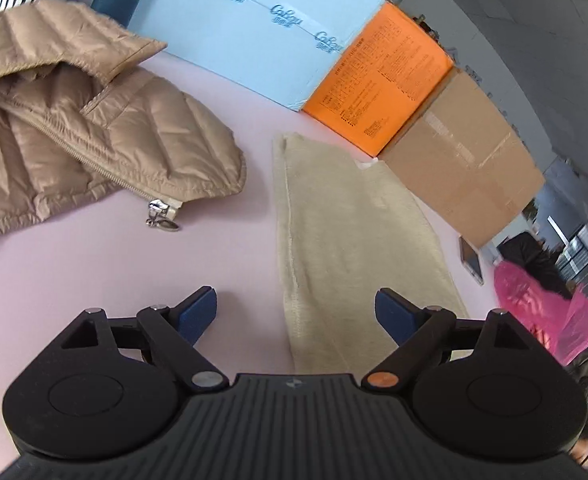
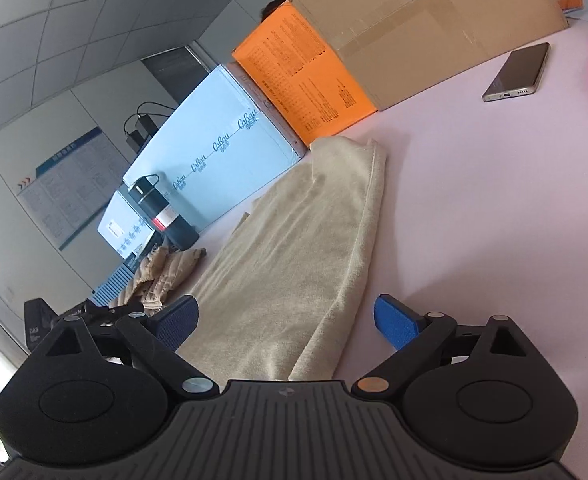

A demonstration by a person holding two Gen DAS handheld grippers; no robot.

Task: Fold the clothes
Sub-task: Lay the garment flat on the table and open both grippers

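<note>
A cream folded cloth [image 1: 345,240] lies flat on the pale pink table [image 1: 94,272], running away from me. My left gripper [image 1: 295,314] is open and empty, hovering over the cloth's near end. In the right wrist view the same cream cloth [image 2: 294,264] lies between the open fingers of my right gripper [image 2: 286,322], which holds nothing. A tan quilted puffer jacket [image 1: 74,132] with an open zipper lies to the left of the cloth; a part of it [image 2: 166,272] shows far left in the right wrist view.
A light blue box [image 1: 254,32], an orange box [image 1: 377,80] and a brown cardboard box [image 1: 461,160] line the far edge. A phone [image 2: 517,74] and a pink plastic bag [image 1: 541,316] lie to the right. A dark flask [image 2: 162,212] stands by the blue box.
</note>
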